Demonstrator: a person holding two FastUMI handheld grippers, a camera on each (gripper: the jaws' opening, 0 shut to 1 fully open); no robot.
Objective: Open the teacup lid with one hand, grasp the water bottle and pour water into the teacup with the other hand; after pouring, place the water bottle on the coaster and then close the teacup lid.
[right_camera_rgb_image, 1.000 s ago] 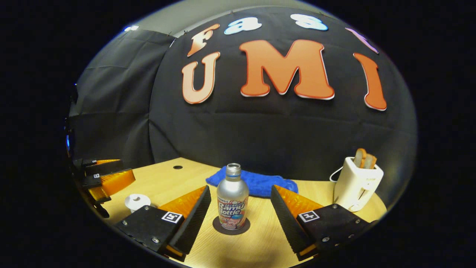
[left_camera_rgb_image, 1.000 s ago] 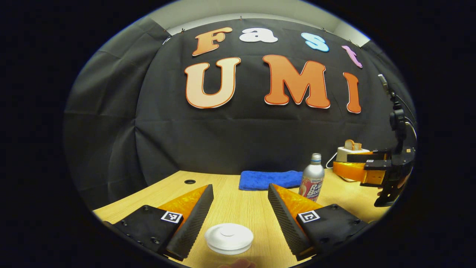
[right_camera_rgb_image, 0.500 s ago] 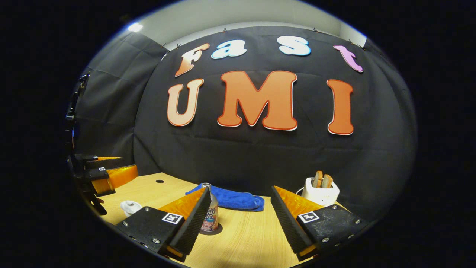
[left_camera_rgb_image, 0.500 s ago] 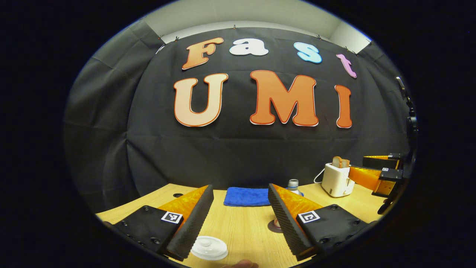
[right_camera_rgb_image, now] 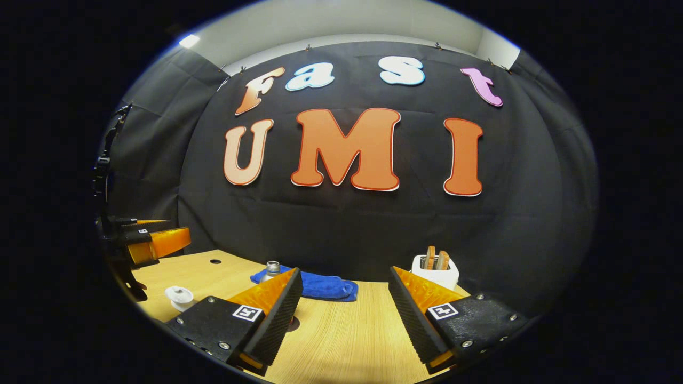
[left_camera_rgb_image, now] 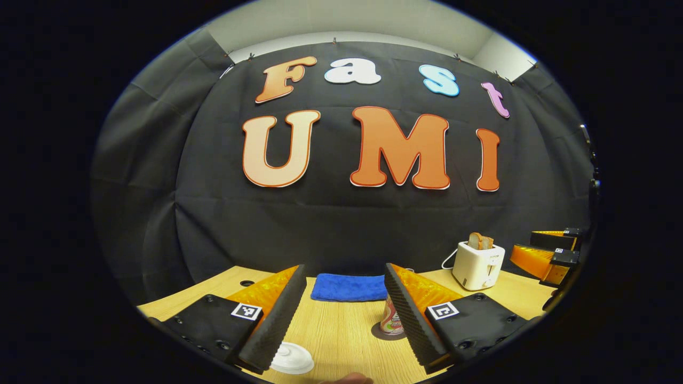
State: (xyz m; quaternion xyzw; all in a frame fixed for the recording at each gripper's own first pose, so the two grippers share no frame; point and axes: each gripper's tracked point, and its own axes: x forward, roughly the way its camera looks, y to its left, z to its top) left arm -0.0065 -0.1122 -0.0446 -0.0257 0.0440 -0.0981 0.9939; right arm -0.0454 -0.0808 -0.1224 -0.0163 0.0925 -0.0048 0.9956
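Left gripper view has the left gripper [left_camera_rgb_image: 346, 290] low over the wooden table [left_camera_rgb_image: 341, 336], jaws wide and empty, the lidded white teacup [left_camera_rgb_image: 291, 358] at the bottom edge by its left finger and the water bottle [left_camera_rgb_image: 392, 320] upright on the dark coaster [left_camera_rgb_image: 380, 334], partly behind its right finger. Right gripper view shows the right gripper [right_camera_rgb_image: 346, 293], jaws spread wide on nothing, the bottle's neck above its left finger, with a blue cloth [right_camera_rgb_image: 320, 286] and white toaster [right_camera_rgb_image: 437, 272] toward the back.

Ahead of me hangs the black cloth wall [left_camera_rgb_image: 341, 224], pinned along its top below a pale wall [right_camera_rgb_image: 341, 24]. A light wood surface [right_camera_rgb_image: 341, 341] meets it, with a small round hole [right_camera_rgb_image: 215, 262] near the back left.
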